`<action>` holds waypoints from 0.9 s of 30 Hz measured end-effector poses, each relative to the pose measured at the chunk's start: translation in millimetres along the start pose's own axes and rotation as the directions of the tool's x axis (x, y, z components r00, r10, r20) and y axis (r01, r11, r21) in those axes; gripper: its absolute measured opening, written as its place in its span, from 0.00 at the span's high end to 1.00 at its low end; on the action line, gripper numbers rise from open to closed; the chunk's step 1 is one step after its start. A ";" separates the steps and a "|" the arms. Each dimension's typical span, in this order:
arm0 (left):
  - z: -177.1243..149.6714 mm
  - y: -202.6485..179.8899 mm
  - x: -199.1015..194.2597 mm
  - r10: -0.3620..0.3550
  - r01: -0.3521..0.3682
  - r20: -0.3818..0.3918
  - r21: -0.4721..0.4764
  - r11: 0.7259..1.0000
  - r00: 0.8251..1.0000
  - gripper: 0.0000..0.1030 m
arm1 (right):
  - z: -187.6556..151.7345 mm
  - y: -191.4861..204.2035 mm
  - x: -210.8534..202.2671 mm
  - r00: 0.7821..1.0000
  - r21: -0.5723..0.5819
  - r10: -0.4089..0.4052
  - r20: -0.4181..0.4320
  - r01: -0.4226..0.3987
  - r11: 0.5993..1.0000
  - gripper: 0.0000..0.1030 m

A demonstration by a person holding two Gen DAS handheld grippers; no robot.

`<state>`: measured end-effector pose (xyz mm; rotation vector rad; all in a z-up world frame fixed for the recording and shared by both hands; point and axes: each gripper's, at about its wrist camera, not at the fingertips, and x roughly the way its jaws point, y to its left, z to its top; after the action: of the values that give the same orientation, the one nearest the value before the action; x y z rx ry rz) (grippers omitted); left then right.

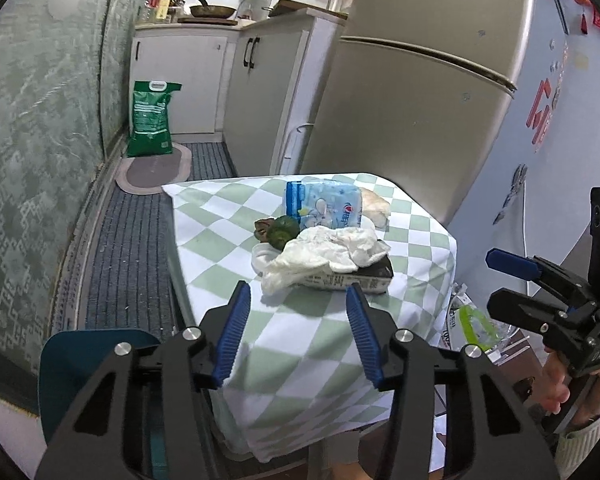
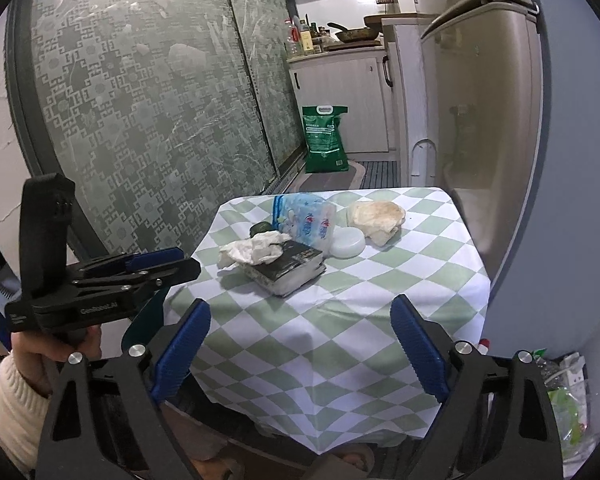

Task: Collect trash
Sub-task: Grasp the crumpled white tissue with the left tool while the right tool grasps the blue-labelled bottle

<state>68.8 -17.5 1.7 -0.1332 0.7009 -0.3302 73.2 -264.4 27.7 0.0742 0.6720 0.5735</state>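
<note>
A crumpled white tissue [image 1: 324, 256] [image 2: 254, 251] lies on a dark book [image 1: 374, 276] [image 2: 290, 270] on the checked table [image 1: 308, 344] [image 2: 340, 320]. Behind it are a blue tissue pack [image 1: 324, 210] [image 2: 306, 220], a green round thing [image 1: 282, 232] [image 2: 260, 228], a second crumpled tan paper [image 1: 376, 204] [image 2: 380, 216] and a white round lid [image 2: 348, 242]. My left gripper [image 1: 298, 320] is open, just short of the tissue. My right gripper [image 2: 300, 336] is open over the table's near edge. Each gripper shows from the side in the other's view, the right [image 1: 540, 288] and the left [image 2: 140, 272].
A fridge [image 1: 412, 100] [image 2: 488, 120] stands behind and right of the table. A bag with trash [image 2: 568, 396] sits on the floor at the right. A green sack [image 1: 150, 120] [image 2: 324, 140], a mat [image 1: 156, 168] and cabinets [image 1: 180, 80] are beyond. A patterned sliding door [image 2: 140, 120] runs along the left.
</note>
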 end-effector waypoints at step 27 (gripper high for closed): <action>16.9 34.5 23.6 -0.216 0.213 -0.031 -0.071 0.974 0.976 0.94 | 71.8 -22.8 107.2 0.976 -0.085 0.090 -0.198 -0.109 0.990 0.53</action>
<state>105.5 7.1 -7.8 -0.2682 0.7382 -0.5175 195.7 -219.1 17.7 -0.0381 0.8326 0.7145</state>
